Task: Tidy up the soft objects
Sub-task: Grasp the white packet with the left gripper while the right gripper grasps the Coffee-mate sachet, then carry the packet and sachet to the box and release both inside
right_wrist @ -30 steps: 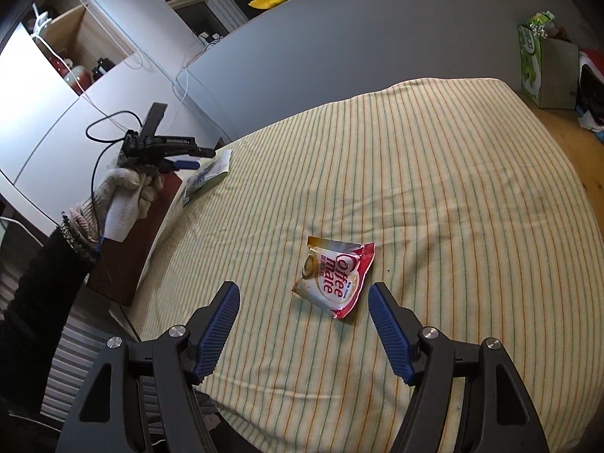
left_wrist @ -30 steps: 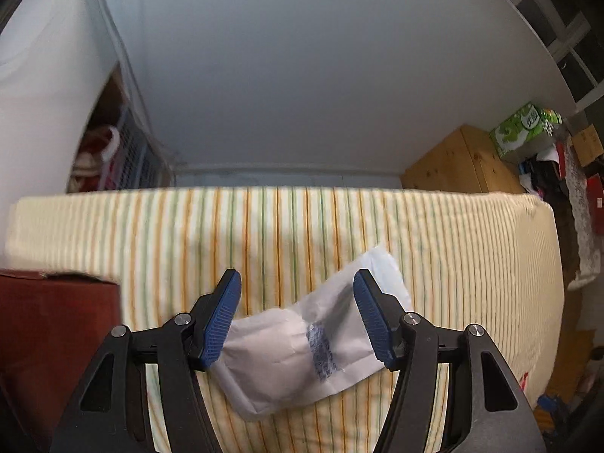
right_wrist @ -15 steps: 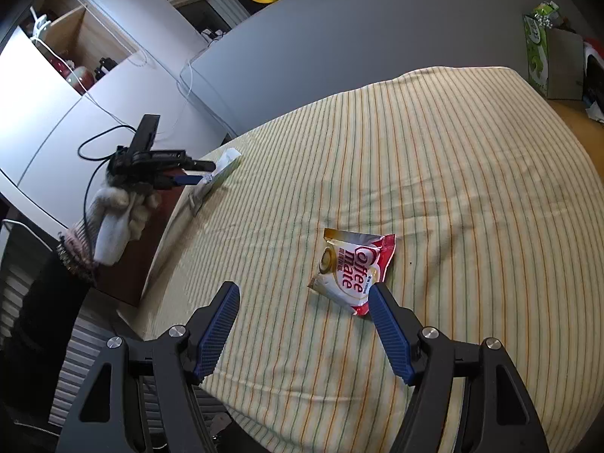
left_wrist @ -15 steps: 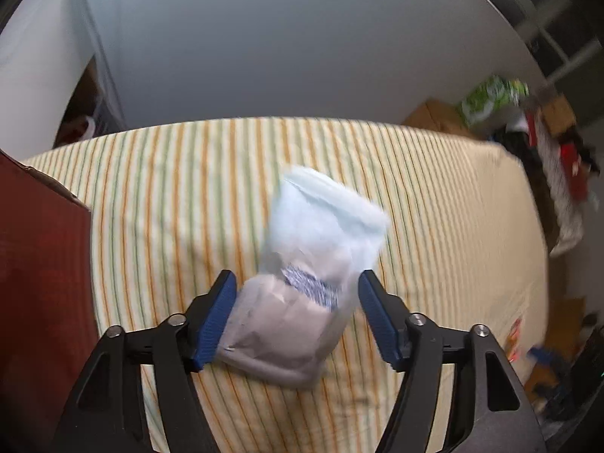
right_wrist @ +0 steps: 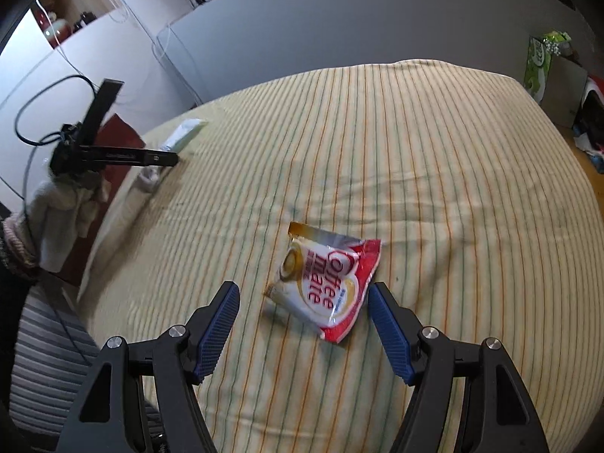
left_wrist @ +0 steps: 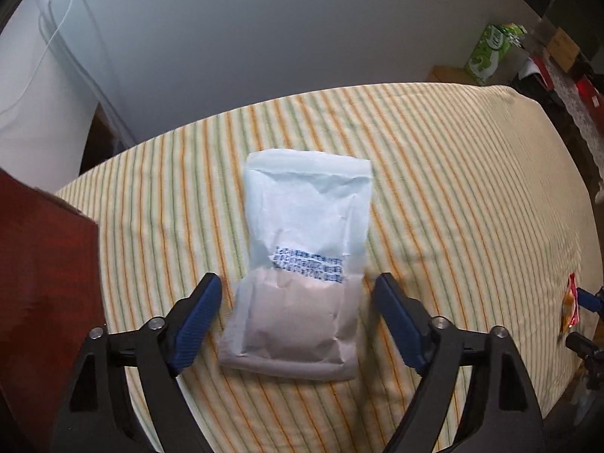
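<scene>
The left gripper is shown spread wide, its blue pads on either side of the white pouch with a clear gap at each flank; nothing is held. The pouch is laid flat on the striped cloth, near the cloth's left edge beside the dark red surface. Its long axis is seen to run straight away from the camera, in line with the fingers, with the filled, brownish end nearest the gripper and the flat sealed end pointed toward the grey wall.

The right gripper is likewise opened wide and empty. The Coffee-mate sachet is framed just ahead of its pads, toward the near side of the cloth, well apart from the pouch. Its long axis is set on a diagonal (gold-trimmed top toward upper left, red corner toward the gripper's right pad), so it lies skewed to the closing line.

Risks, as judged: if the left pads are closed across the pouch's full width, the soft filling may be shifted and the pouch buckled or squeezed out forward. The sachet, being crumpled and skewed, may be caught by one corner only and rotated or dropped. In either case the loose cloth could be pinched and dragged with the object (creases are already visible near the sachet).
</scene>
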`<act>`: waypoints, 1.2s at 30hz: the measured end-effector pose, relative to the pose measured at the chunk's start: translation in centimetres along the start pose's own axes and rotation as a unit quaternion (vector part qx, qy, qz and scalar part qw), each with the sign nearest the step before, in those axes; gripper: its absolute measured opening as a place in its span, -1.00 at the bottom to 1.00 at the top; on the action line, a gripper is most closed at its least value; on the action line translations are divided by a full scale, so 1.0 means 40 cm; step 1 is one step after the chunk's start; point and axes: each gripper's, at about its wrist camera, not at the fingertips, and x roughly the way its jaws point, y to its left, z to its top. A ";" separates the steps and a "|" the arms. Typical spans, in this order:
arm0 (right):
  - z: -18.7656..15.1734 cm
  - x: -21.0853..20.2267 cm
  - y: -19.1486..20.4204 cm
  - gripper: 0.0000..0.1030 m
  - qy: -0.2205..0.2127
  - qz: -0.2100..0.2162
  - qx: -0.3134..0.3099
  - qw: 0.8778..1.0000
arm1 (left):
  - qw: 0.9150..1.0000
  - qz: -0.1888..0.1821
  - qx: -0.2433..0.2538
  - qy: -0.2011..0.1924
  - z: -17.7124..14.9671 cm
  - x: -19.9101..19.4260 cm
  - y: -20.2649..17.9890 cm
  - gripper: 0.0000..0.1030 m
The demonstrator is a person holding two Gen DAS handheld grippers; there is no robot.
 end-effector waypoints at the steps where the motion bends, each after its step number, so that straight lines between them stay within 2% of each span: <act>1: 0.004 0.005 0.006 0.30 0.000 -0.006 -0.002 1.000 | 1.000 0.001 -0.001 -0.001 0.002 -0.003 -0.004 0.66; 7: 0.021 0.037 0.037 0.32 0.017 -0.045 -0.035 0.998 | 1.000 0.001 0.000 -0.005 -0.004 -0.007 0.004 0.66; 11: 0.020 0.043 0.040 0.30 0.025 -0.055 -0.059 0.996 | 1.000 -0.002 -0.001 -0.007 -0.013 -0.014 0.014 0.55; 14: 0.018 0.040 0.032 0.19 0.029 -0.057 -0.066 0.996 | 1.000 -0.004 0.000 -0.010 -0.019 -0.020 0.023 0.41; 16: 0.017 0.036 0.027 -0.04 0.031 -0.063 -0.071 0.995 | 1.000 -0.003 -0.002 -0.012 -0.017 -0.024 0.027 0.31; 18: 0.018 0.032 0.019 -0.08 0.031 -0.055 -0.066 0.996 | 1.000 -0.002 -0.006 -0.014 -0.018 -0.027 0.034 0.13; 23: 0.021 0.025 0.001 -0.28 0.033 -0.024 -0.046 0.998 | 0.999 -0.015 -0.022 -0.019 -0.028 -0.037 0.054 0.01; 30: 0.009 0.010 -0.022 -0.35 0.023 0.001 -0.023 0.999 | 0.998 -0.032 -0.042 -0.022 -0.046 -0.050 0.084 -0.06; 36: 0.009 -0.006 -0.038 -0.35 0.008 0.012 -0.008 1.000 | 0.998 -0.038 -0.040 -0.031 -0.057 -0.067 0.078 -0.07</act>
